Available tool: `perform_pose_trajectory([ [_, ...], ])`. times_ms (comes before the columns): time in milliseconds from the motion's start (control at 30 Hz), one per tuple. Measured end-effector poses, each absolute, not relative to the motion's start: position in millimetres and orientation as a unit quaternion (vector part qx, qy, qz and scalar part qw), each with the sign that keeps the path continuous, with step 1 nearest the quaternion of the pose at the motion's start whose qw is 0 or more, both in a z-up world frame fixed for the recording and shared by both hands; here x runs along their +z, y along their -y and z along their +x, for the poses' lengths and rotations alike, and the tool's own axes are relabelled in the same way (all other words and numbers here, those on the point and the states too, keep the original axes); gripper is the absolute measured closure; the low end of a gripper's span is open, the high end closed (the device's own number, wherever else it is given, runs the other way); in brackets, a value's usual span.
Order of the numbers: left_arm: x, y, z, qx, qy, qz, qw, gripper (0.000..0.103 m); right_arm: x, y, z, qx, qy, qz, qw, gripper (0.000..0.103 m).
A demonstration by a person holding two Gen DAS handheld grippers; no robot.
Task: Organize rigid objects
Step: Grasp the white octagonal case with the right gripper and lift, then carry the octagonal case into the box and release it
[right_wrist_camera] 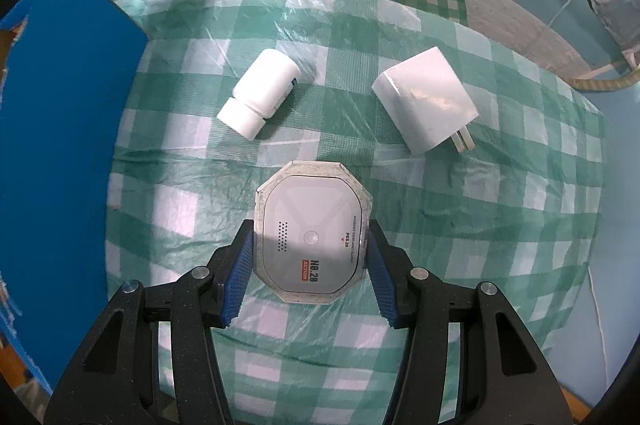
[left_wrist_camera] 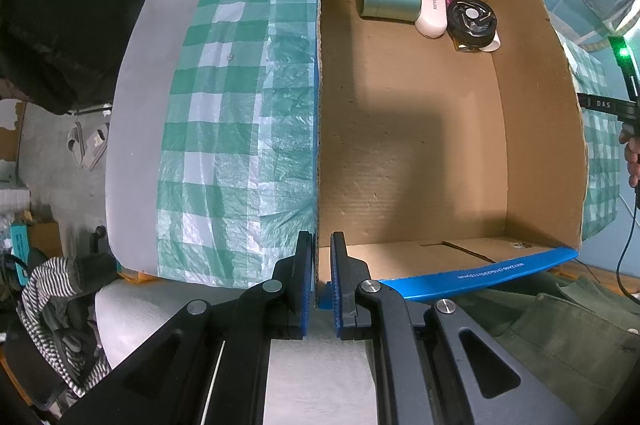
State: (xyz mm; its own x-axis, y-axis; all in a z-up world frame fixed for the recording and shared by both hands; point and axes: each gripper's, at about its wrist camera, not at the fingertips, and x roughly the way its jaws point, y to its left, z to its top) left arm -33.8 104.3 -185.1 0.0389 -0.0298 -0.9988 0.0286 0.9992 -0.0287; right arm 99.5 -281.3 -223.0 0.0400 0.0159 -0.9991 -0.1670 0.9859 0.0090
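In the right wrist view my right gripper (right_wrist_camera: 310,253) is shut on a white octagonal device (right_wrist_camera: 312,225) marked "NO.20", its blue pads pressing on both long sides just above the green checked cloth (right_wrist_camera: 480,225). Beyond it on the cloth lie a white pill bottle (right_wrist_camera: 262,93) on its side and a white plug charger (right_wrist_camera: 426,103). In the left wrist view my left gripper (left_wrist_camera: 321,265) is shut on the near left wall of the cardboard box (left_wrist_camera: 400,153). At the box's far end lie a green can (left_wrist_camera: 390,0), a white case (left_wrist_camera: 430,11) and a black round object (left_wrist_camera: 472,19).
The box's blue outer wall (right_wrist_camera: 60,145) rises at the left of the right wrist view. A hand (left_wrist_camera: 632,153) shows at the right edge beyond the box. A striped garment (left_wrist_camera: 52,305) and sandals (left_wrist_camera: 88,141) lie left of the table.
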Motion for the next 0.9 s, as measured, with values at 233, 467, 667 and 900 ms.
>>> perform_pose_trajectory([
  [233, -185.8, -104.8, -33.5, -0.023, -0.693, 0.0, 0.72, 0.095, -198.9, 273.3, 103.0, 0.078, -0.678, -0.05, 0.73, 0.05],
  [467, -185.7, -104.7, -33.1, -0.023, -0.693, 0.0, 0.721, 0.095, -174.3, 255.7, 108.2, 0.1, -0.665, -0.054, 0.739, 0.05],
  [667, -185.4, -104.1, -32.3, -0.023, -0.693, -0.001, 0.721, 0.095, -153.6, 237.9, 115.8, 0.12, -0.652, -0.058, 0.747, 0.05],
  [900, -185.2, -104.7, -32.0, -0.023, -0.693, -0.001, 0.721, 0.095, -134.0, 210.5, 126.7, 0.148, -0.635, -0.07, 0.755, 0.05],
])
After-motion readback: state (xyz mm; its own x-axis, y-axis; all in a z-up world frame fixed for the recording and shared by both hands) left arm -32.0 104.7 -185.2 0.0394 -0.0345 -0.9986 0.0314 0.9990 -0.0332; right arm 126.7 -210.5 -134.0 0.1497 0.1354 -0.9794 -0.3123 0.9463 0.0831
